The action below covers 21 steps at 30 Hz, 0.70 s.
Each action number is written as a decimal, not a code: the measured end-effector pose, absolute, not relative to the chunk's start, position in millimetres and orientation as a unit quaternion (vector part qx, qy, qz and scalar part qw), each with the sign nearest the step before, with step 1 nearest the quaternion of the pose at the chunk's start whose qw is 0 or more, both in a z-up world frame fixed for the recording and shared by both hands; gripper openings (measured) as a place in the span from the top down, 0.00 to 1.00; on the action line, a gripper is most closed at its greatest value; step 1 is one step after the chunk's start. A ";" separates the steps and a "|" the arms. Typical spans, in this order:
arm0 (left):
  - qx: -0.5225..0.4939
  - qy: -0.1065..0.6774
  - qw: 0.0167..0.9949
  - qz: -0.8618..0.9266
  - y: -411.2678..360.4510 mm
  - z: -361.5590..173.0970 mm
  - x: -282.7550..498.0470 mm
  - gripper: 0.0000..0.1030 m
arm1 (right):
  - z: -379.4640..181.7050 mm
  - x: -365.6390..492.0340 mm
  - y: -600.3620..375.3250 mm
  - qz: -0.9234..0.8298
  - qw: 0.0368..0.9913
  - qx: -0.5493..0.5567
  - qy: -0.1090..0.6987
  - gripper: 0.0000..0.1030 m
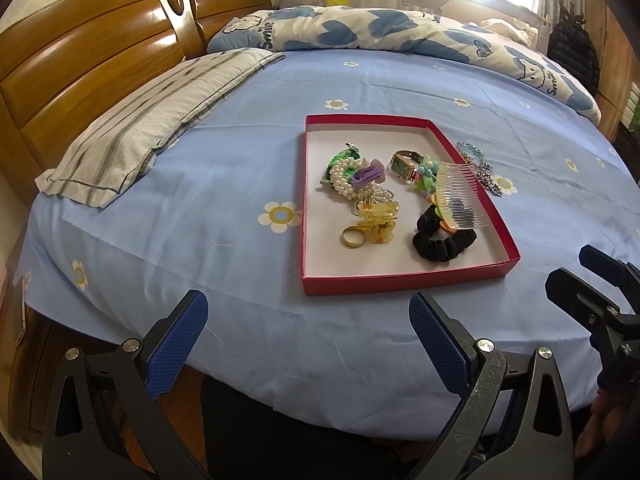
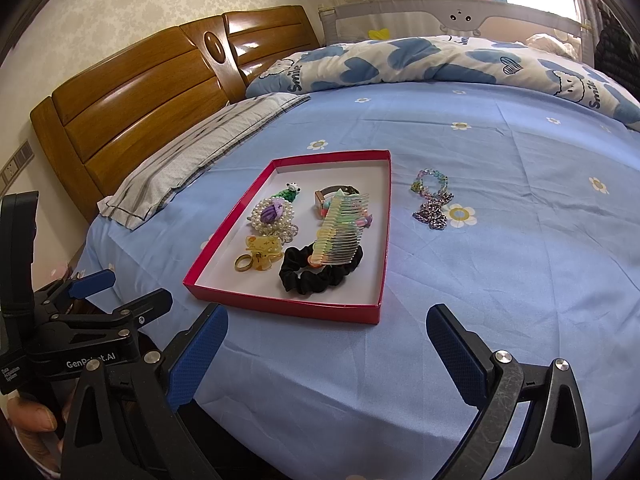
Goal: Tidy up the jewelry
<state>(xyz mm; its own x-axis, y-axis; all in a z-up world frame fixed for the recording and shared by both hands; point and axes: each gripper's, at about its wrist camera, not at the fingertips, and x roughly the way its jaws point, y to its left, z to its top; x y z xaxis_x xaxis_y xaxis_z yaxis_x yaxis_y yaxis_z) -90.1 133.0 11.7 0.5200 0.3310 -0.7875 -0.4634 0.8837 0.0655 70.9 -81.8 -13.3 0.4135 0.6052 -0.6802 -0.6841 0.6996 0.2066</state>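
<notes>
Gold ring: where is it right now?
Inside the red box, near its front-left corner, the gold ring touches the yellow hair claw; black scrunchie lies to its right.

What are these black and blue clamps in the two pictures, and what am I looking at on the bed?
They are two hand-held grippers; a person holds one in each hand. Each carries a camera looking along its fingers. One picture comes from the left gripper, the other from the right gripper. Both are open and hold nothing. On the bed lies a red tray with a watch, a comb, a black scrunchie, a ring and pearls. Two chain bracelets lie outside it.
</notes>
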 end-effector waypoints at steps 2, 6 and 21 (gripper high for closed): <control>-0.077 0.433 0.869 0.228 132.8 11.6 -90.1 0.01 | -12.9 70.8 -81.7 0.384 0.839 -0.051 0.382 0.02; -0.075 0.433 0.869 0.228 132.0 11.5 -89.7 0.01 | -13.0 71.1 -82.0 0.384 0.839 -0.051 0.382 0.02; -0.074 0.438 0.868 0.224 132.2 10.0 -84.9 0.01 | -10.7 73.9 -83.8 0.382 0.839 -0.049 0.384 0.02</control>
<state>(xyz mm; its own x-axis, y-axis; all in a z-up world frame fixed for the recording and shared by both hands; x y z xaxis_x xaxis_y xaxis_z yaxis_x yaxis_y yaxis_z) -84.9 132.2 10.0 0.5166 0.3242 -0.7925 -0.4537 0.8886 0.0677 73.9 -83.8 -10.7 0.4135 0.6029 -0.6823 -0.6786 0.7037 0.2106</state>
